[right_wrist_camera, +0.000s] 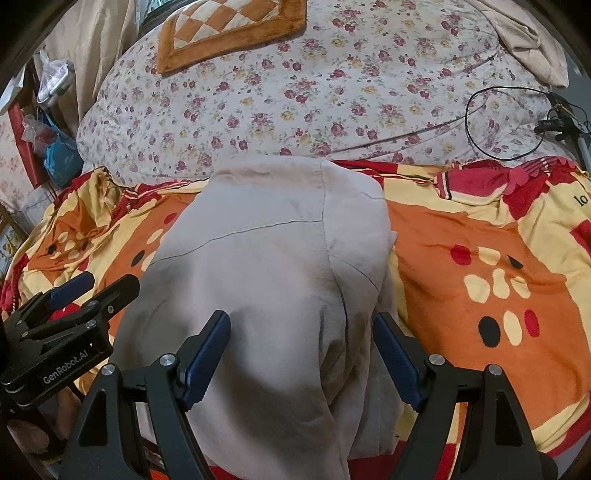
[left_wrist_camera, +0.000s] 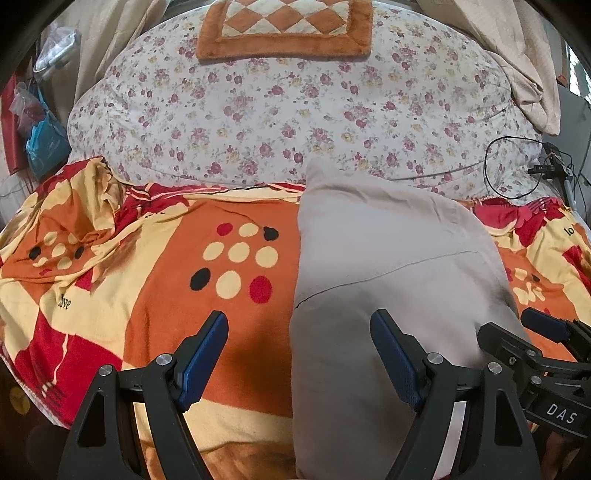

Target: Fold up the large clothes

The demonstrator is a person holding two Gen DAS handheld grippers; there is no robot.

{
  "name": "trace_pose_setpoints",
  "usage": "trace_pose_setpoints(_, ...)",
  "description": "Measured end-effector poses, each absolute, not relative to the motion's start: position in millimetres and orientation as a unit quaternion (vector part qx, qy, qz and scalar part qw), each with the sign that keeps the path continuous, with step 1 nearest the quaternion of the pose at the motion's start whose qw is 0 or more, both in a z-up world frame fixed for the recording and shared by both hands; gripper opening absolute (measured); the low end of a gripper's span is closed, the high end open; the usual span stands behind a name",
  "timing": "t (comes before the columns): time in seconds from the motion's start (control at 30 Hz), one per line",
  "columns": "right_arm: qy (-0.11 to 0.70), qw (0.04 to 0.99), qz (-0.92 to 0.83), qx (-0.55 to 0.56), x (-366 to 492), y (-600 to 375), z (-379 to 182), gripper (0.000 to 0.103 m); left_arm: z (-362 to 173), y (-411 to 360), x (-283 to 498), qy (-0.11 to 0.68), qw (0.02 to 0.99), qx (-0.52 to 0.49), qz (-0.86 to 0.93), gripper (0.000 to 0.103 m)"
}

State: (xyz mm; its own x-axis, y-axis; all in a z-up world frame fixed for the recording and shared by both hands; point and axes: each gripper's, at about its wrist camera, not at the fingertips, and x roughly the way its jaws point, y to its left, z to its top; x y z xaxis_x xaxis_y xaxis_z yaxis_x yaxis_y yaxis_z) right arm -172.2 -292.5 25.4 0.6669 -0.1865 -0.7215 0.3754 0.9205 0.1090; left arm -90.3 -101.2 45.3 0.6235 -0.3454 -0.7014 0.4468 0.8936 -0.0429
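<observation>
A long beige garment (left_wrist_camera: pixel 388 258), folded into a narrow strip, lies lengthwise on the orange, red and yellow blanket (left_wrist_camera: pixel 155 325). My left gripper (left_wrist_camera: pixel 301 332) hovers open over the garment's left edge near its front end, one finger above the blanket and one above the cloth. In the right wrist view the same garment (right_wrist_camera: pixel 266 266) fills the middle, and my right gripper (right_wrist_camera: pixel 301 325) stands open just above it, nothing pressed between the pads. Each gripper shows at the edge of the other's view: the right gripper (left_wrist_camera: pixel 517 326), the left gripper (right_wrist_camera: pixel 98 286).
Behind the blanket lies a puffy floral quilt (left_wrist_camera: pixel 277 110) with an orange checkered mat (left_wrist_camera: pixel 284 29) on top. A black cable (left_wrist_camera: pixel 489 173) loops at the right edge of the bed. Plastic bags (left_wrist_camera: pixel 44 140) hang at the far left, and pale beige cloth (left_wrist_camera: pixel 517 74) is draped at the upper right.
</observation>
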Motion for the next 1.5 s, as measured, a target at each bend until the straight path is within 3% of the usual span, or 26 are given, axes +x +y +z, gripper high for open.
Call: trace_pose_setpoints(1.5,0.383,0.904,-0.152,0.119,-162.8,-287.0,20.9,0.082,40.2,-107.0,-85.1,0.378,0.897,0.077,-0.216,0.079)
